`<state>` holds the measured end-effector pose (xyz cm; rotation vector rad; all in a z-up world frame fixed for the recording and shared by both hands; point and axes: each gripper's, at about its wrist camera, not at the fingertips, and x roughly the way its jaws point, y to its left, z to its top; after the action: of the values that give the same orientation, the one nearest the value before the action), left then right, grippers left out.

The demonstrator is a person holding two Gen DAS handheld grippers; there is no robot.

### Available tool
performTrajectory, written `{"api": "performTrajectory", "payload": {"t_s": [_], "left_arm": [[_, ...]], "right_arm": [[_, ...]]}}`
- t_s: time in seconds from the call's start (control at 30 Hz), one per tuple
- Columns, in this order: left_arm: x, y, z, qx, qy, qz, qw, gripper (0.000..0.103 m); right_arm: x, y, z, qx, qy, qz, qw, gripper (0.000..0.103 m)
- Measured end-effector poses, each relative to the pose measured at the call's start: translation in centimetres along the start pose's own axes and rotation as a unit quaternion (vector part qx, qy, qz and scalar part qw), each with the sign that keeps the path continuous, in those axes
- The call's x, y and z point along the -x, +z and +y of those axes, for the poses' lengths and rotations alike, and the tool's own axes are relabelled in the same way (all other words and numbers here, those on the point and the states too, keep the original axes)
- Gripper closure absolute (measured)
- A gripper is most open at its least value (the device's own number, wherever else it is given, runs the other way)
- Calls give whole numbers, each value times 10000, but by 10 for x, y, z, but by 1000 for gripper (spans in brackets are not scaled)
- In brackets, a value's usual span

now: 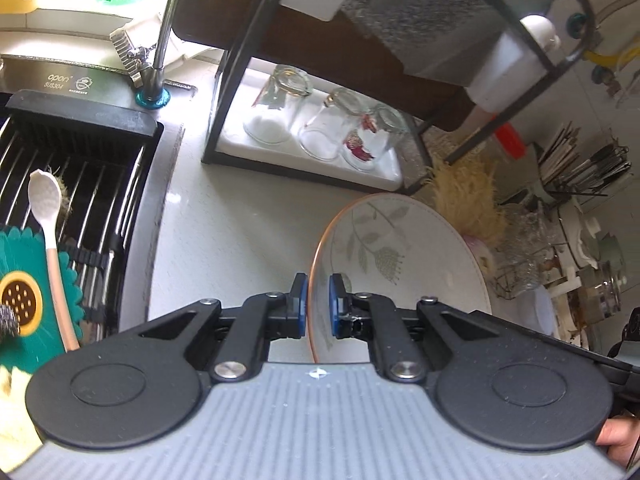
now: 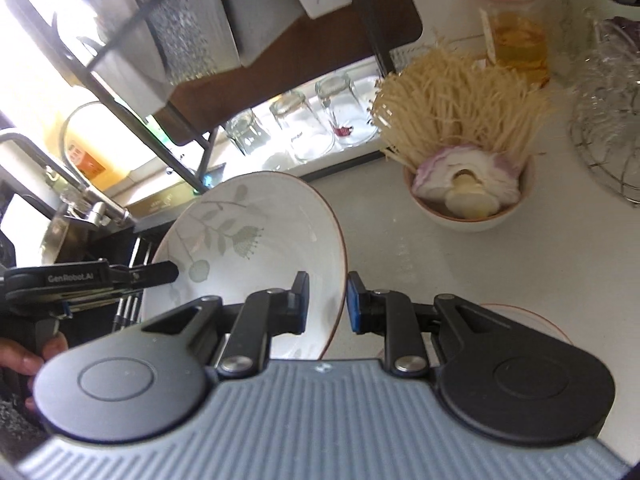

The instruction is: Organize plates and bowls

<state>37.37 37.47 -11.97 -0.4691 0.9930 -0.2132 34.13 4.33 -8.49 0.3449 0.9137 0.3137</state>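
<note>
A white bowl with a grey leaf pattern and a brown rim (image 1: pixel 400 252) is held tilted above the pale counter. My left gripper (image 1: pixel 318 304) is shut on its rim, one blue pad on each side. In the right wrist view the same bowl (image 2: pixel 248 240) is in front of me, and my right gripper (image 2: pixel 328 300) straddles its opposite rim with a visible gap at the right pad, so it is open. The left gripper (image 2: pixel 160 274) shows there at the bowl's left edge. Another brown-rimmed dish (image 2: pixel 528 320) lies partly hidden behind my right gripper.
A black rack (image 1: pixel 224 120) holds three upturned glasses (image 1: pixel 320 128). The sink with a black drain rack (image 1: pixel 80 160), a spoon (image 1: pixel 48 208) and a tap (image 1: pixel 156 64) lies left. A bowl of noodles and onion (image 2: pixel 468 192), a red-capped jar (image 2: pixel 516 24) and a wire basket (image 2: pixel 608 132) stand right.
</note>
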Motion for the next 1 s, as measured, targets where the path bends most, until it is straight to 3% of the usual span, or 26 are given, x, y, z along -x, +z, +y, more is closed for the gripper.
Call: {"api": "performTrajectory", "payload": {"t_s": [0.5,0.83,1.0], "left_arm": [[12,-38,-65,-371,-296,69,9988,91],[-6,-77,-106,-729,-378,211,9964,91],[-17,-92,-113,-648,-323,301,9969,91]], "right_arm": [[65,-29,-43,-200,-96,-458,9987,80],[87,-57,-88,-534,-314,-391,9973,80],[91,-65,-102,-449,-333,-415,9976,80]]}}
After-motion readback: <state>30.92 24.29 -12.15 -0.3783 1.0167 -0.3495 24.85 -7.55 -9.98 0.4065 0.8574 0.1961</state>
